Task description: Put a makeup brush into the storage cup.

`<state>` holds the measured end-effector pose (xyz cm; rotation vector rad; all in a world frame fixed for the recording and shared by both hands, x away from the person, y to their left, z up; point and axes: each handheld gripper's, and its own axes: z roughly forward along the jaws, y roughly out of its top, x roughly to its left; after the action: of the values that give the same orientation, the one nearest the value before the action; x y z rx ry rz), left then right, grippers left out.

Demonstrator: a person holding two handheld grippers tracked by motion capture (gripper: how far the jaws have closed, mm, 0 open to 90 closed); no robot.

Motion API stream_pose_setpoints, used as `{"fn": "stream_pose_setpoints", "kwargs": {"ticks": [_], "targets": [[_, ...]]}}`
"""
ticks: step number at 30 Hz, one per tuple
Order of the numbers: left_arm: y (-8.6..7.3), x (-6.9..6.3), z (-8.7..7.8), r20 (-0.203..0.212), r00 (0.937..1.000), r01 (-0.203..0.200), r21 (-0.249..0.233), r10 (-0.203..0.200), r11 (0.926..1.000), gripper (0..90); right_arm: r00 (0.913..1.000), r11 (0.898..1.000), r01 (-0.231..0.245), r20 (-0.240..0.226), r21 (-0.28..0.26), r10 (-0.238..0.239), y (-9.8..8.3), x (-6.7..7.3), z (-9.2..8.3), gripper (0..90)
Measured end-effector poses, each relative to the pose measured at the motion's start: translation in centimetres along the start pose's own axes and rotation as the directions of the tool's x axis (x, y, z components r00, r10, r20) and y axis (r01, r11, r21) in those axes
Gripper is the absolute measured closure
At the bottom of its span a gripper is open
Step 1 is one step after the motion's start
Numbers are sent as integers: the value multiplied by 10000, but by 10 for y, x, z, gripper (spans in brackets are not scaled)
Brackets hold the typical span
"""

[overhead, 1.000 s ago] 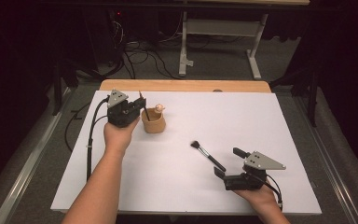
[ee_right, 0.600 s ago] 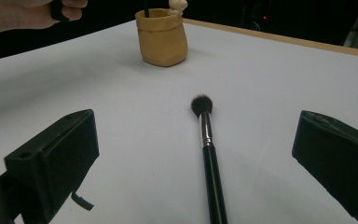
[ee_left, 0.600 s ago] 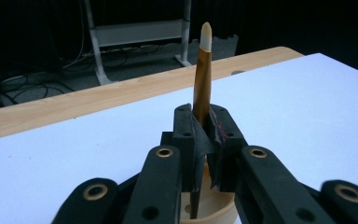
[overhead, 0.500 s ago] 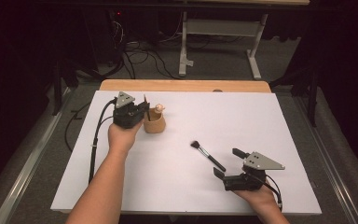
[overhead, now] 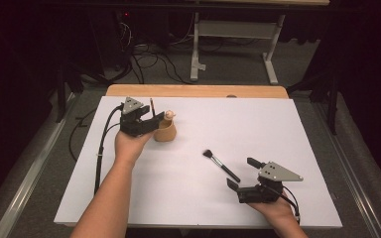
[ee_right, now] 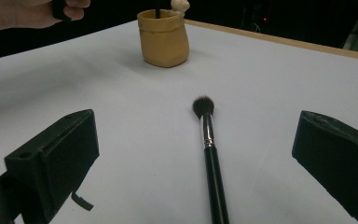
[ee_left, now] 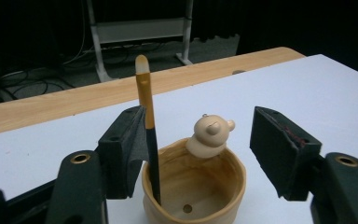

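Left tongs point(overhead: 155, 120): standing open at about 10 o'clock on the desk point(overhead: 278, 129), jaws on either side of the cup; they have just been opening, and the pads are pressing on nothing.
Pencil point(ee_left: 147, 126): standing almost upright in the cup, long axis vertical, pale tip pointing up, dark end resting on the cup floor; it is leaning against the rim just beside one jaw, as the left gripper view is showing.
Cup point(overhead: 164, 131): sitting at 10 o'clock, tan, mouth facing up, a small bear figure point(ee_left: 209, 133) perching on its far rim.
Right tongs point(overhead: 242, 173): resting open at about 5 o'clock, jaws spread wide and holding nothing.
Brush point(overhead: 221, 165): lying flat near the desk's centre, long axis running from 11 o'clock to 5 o'clock, dark bristles pointing toward the cup, handle end lying between the right jaws without touching them.
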<state>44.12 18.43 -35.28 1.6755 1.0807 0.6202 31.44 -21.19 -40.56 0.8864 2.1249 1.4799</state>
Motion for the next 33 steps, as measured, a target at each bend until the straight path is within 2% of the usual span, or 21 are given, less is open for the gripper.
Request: {"fn": "stream_pose_setpoints", "kwargs": {"ticks": [10,19,20,25,33], "targets": [[-5,-3,-8,443,9989,154,-152,-147,9998,275,10000,10000,49,42,21,-49,0,0,0,15],[-15,-5,-15,509,9986,108,-77,-104,9999,210,10000,10000,82,39,14,-82,0,0,0,15],[-18,-7,-17,563,9982,236,-139,-228,9996,202,9999,9999,100,46,15,-100,0,0,0,15],[-26,-11,-21,613,9978,279,-169,-269,9995,162,9999,9999,115,34,59,-116,0,0,1,15],[-31,-17,-31,831,9965,155,-250,-134,9996,131,9999,9999,95,52,91,-95,0,0,2,15]]}}
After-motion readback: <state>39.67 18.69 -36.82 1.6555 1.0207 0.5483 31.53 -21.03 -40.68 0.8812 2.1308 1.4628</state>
